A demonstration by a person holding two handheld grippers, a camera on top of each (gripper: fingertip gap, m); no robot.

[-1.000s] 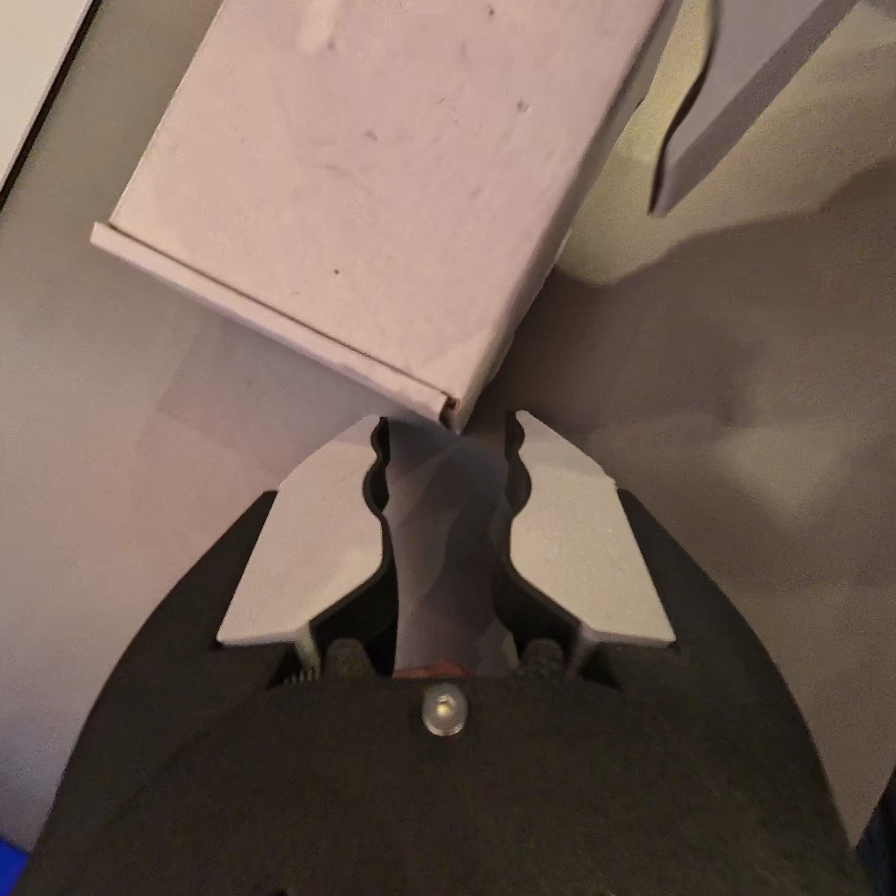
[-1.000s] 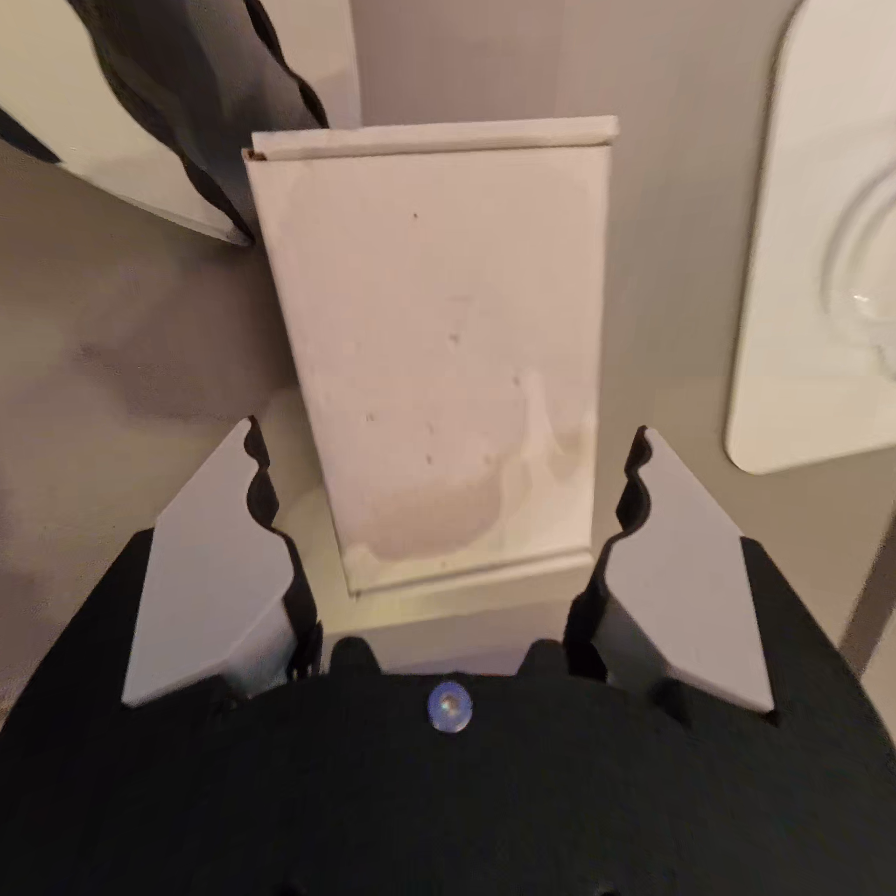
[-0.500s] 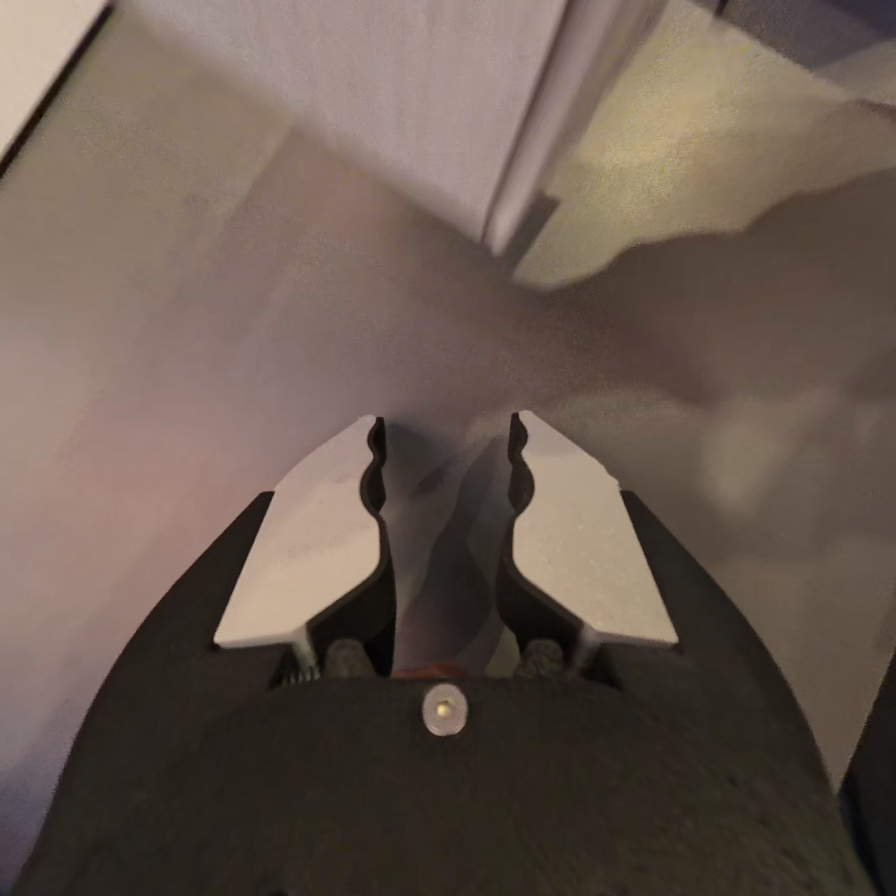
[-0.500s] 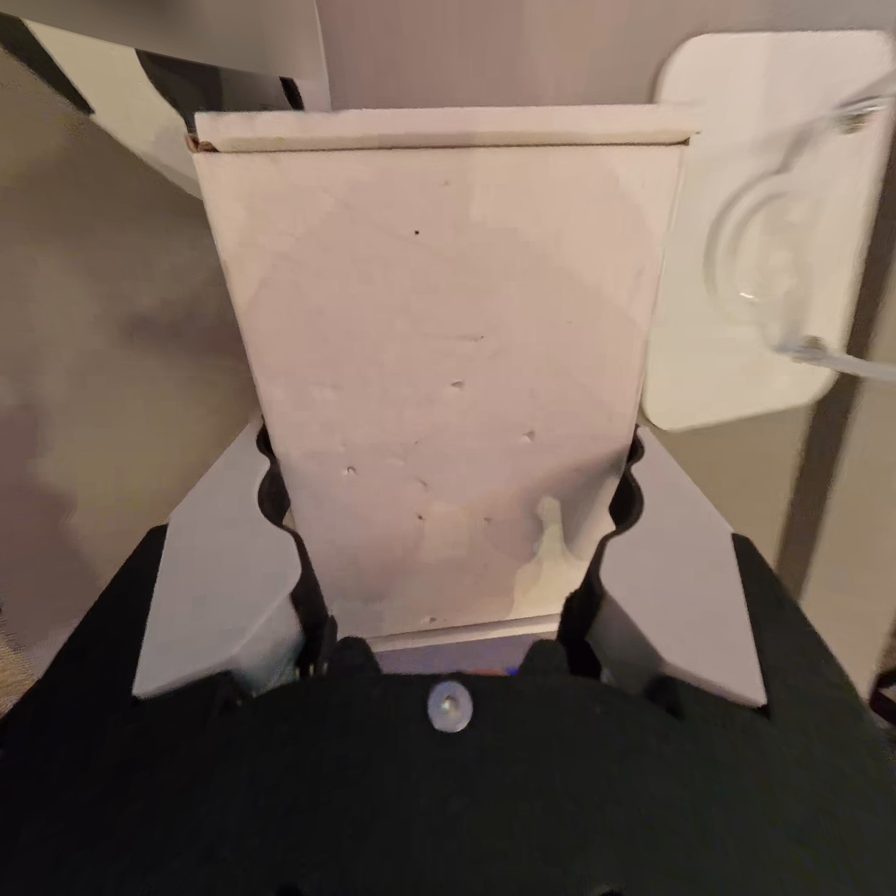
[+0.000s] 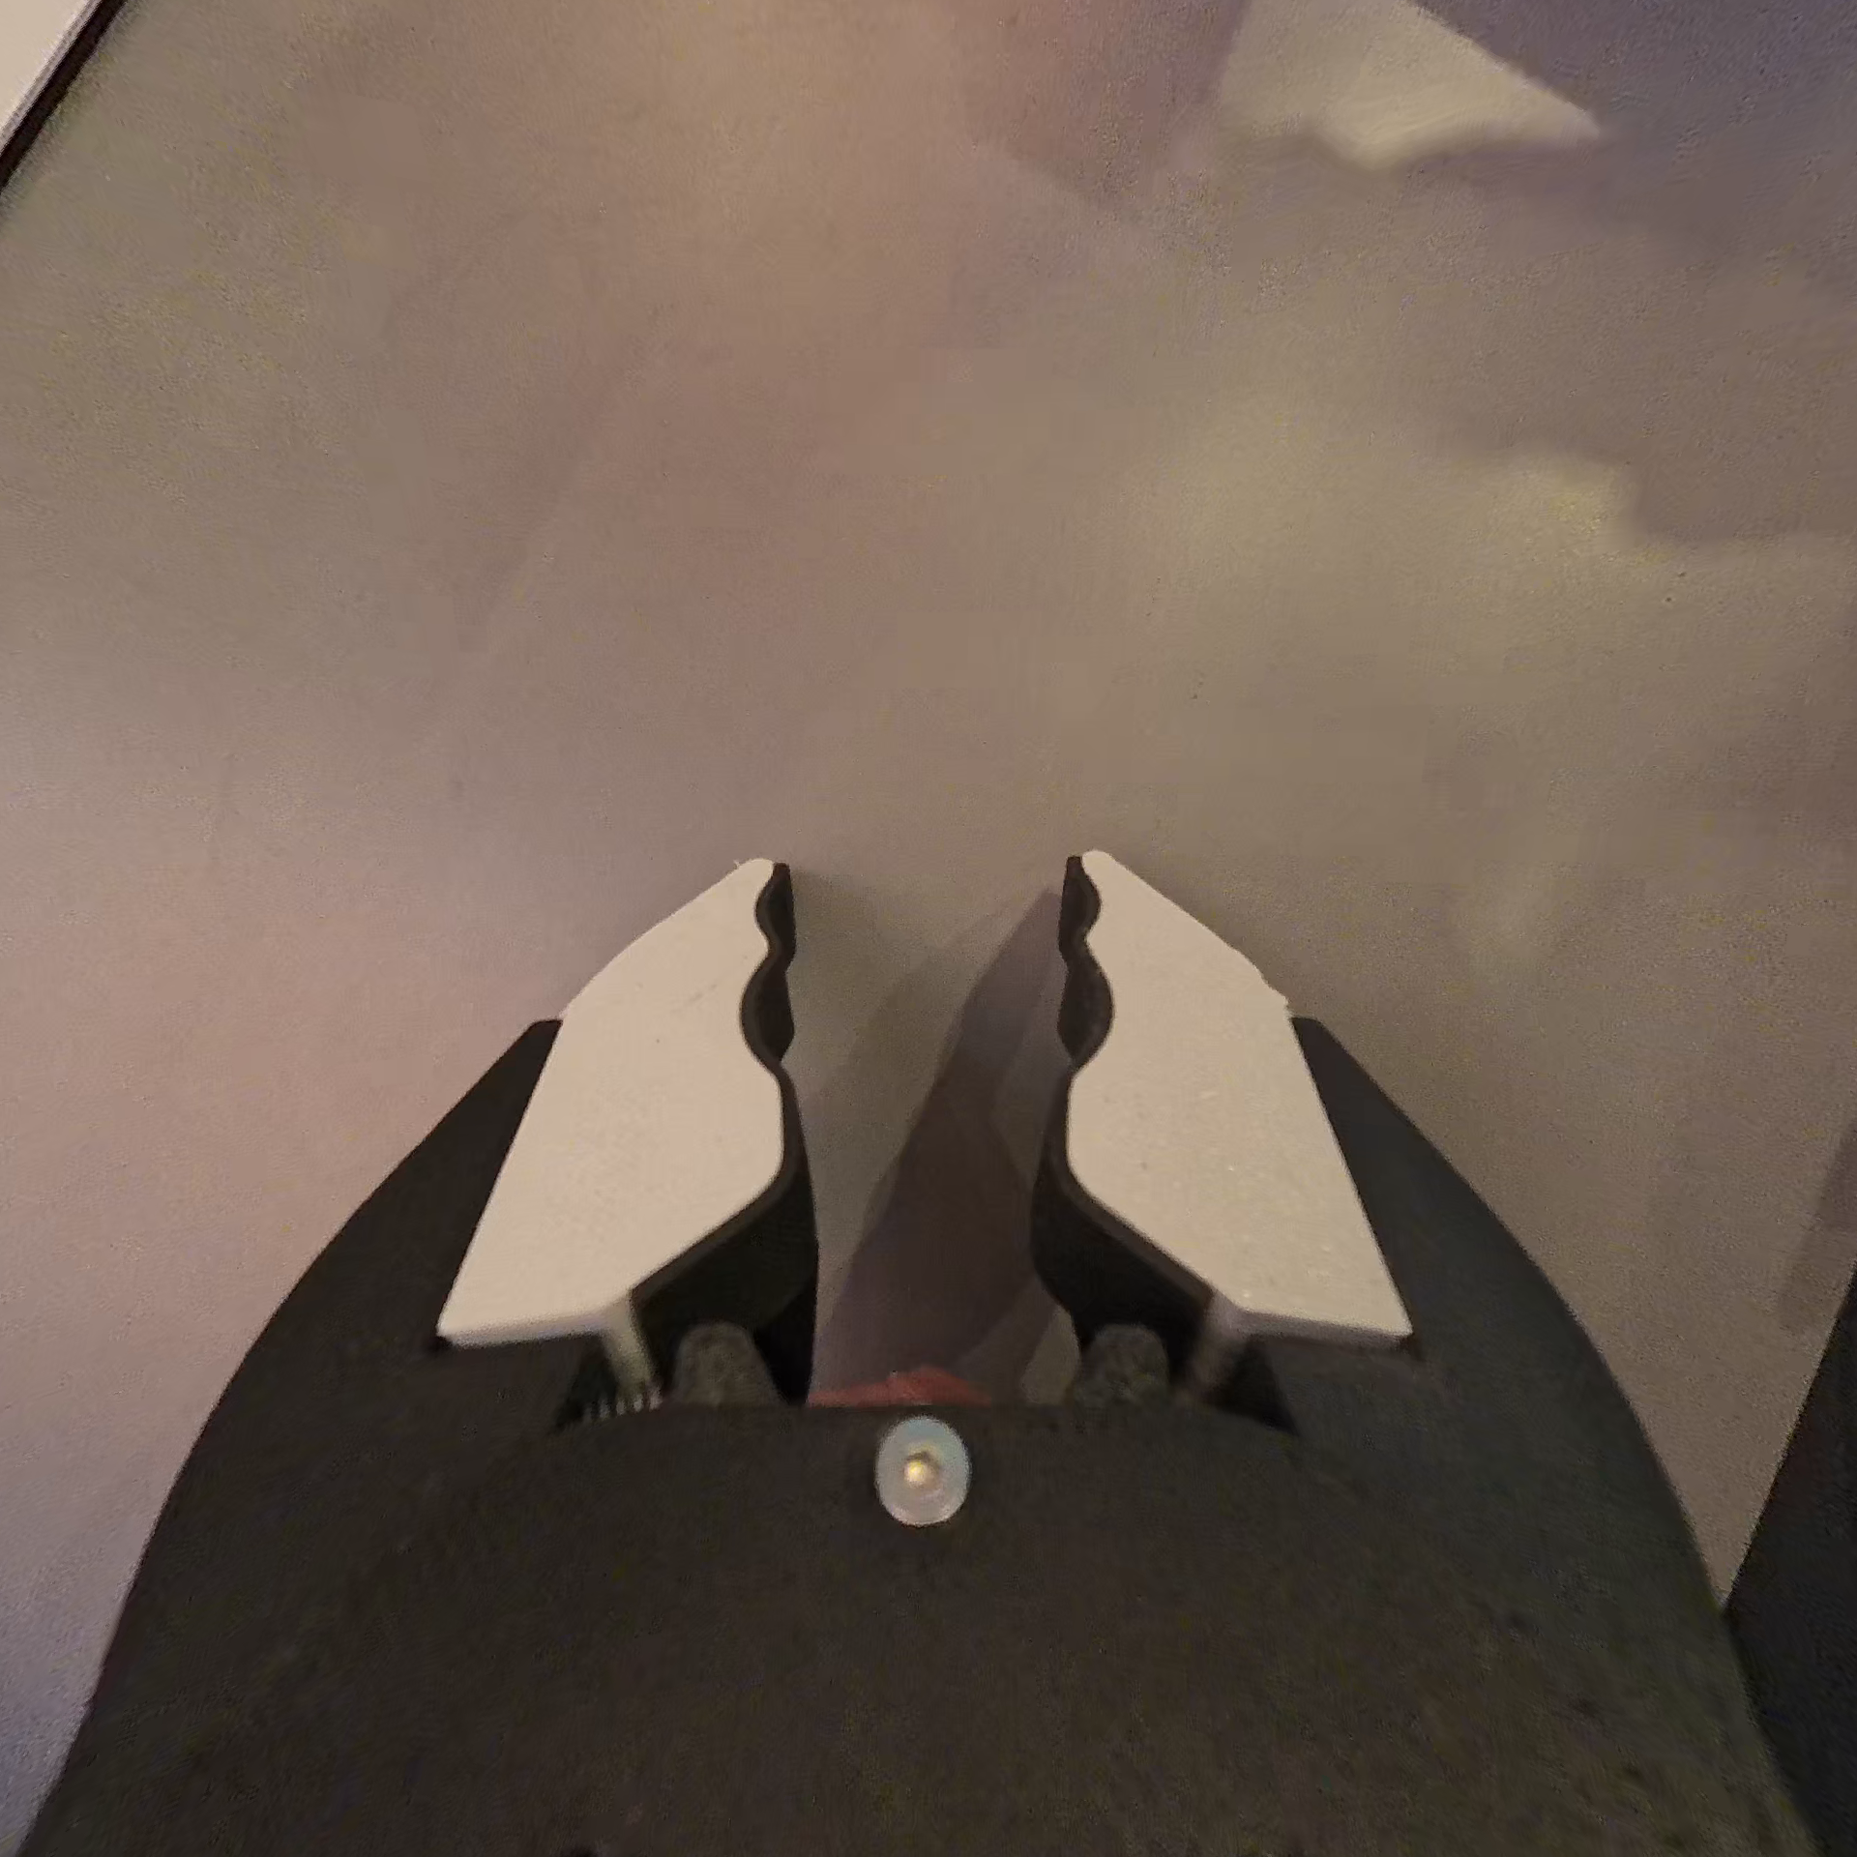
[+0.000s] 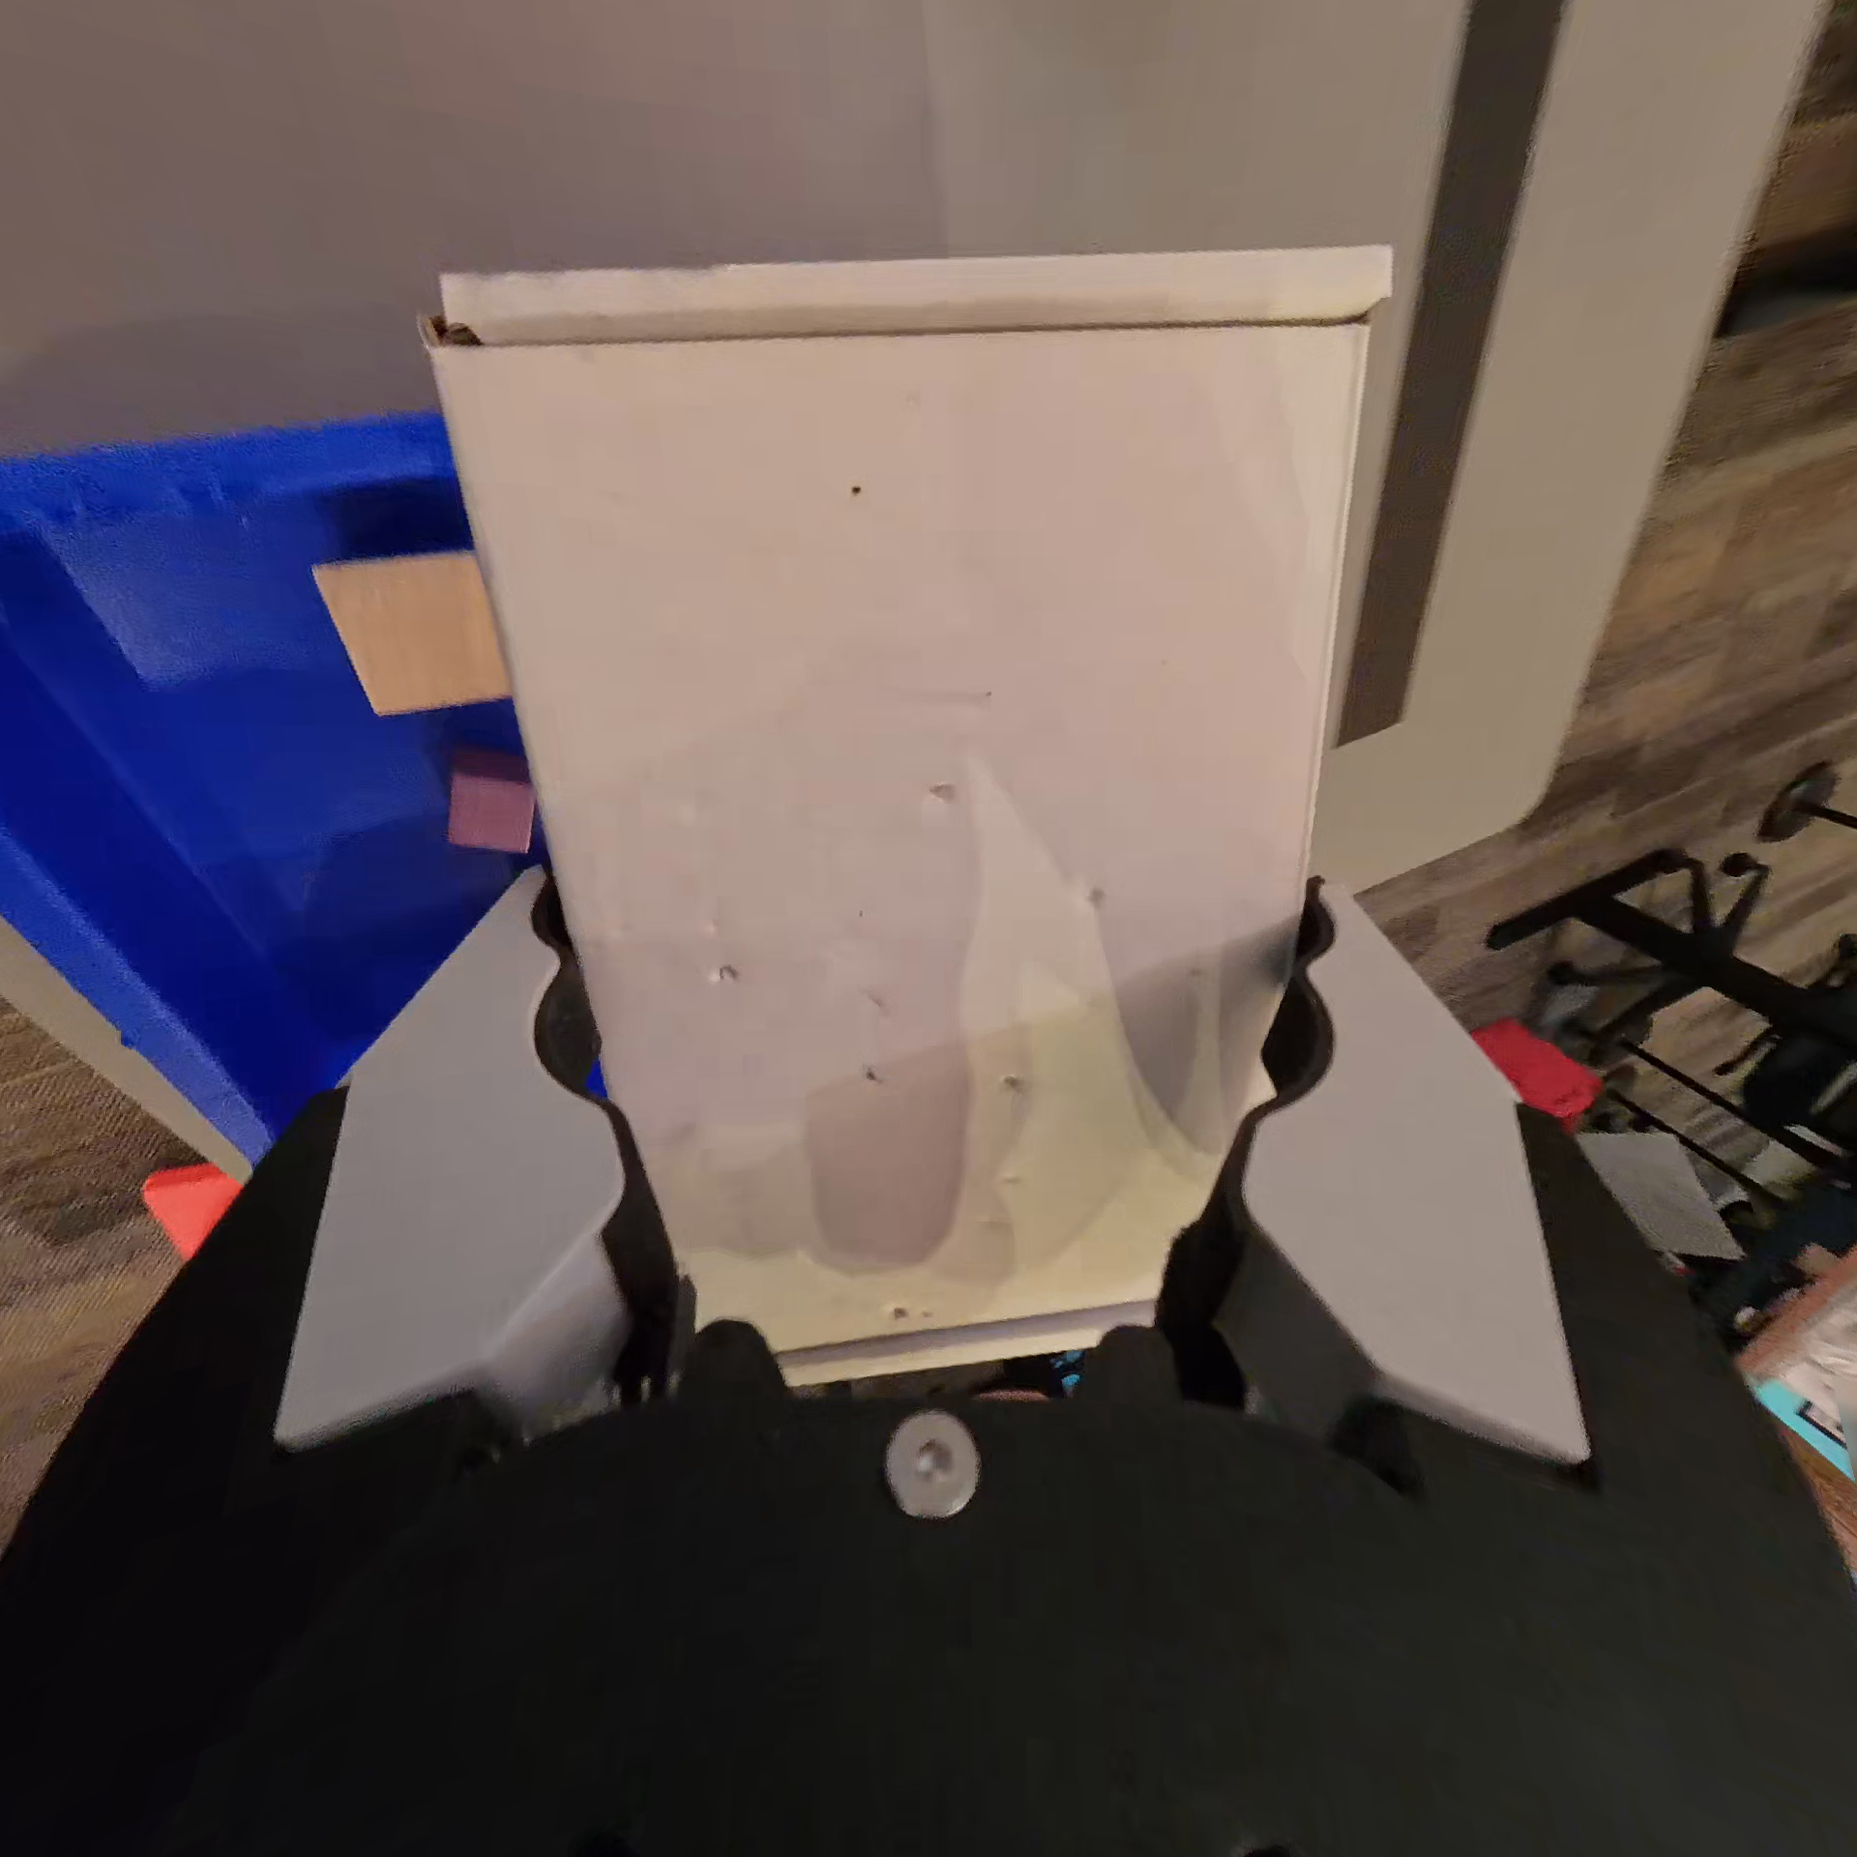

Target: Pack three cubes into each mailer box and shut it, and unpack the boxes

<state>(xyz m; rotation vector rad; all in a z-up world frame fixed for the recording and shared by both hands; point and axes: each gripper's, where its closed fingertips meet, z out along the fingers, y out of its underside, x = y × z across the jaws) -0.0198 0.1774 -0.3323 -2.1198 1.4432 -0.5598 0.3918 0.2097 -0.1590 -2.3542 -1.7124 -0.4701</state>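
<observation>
My right gripper (image 6: 933,889) is shut on a closed white mailer box (image 6: 904,653), one finger on each long side. It holds the box in the air, in front of a blue bin (image 6: 201,653). A purple cube (image 6: 489,812) and a tan block (image 6: 412,628) show in the bin, just left of the box. My left gripper (image 5: 924,874) is partly open and empty, low over the bare grey table (image 5: 703,502). A blurred pale shape (image 5: 1407,111) at the top right of the left wrist view is too smeared to identify.
A pale panel with a grey stripe (image 6: 1457,402) rises behind the box. Wood-pattern floor lies below, with a black stand (image 6: 1708,955) and a red item (image 6: 1537,1070) at the right. Another red item (image 6: 191,1201) lies at the lower left.
My right gripper closed on the mailer box, lifted it off the table and swung it toward the blue bin. The box has left the left wrist view; the left jaws kept their gap.
</observation>
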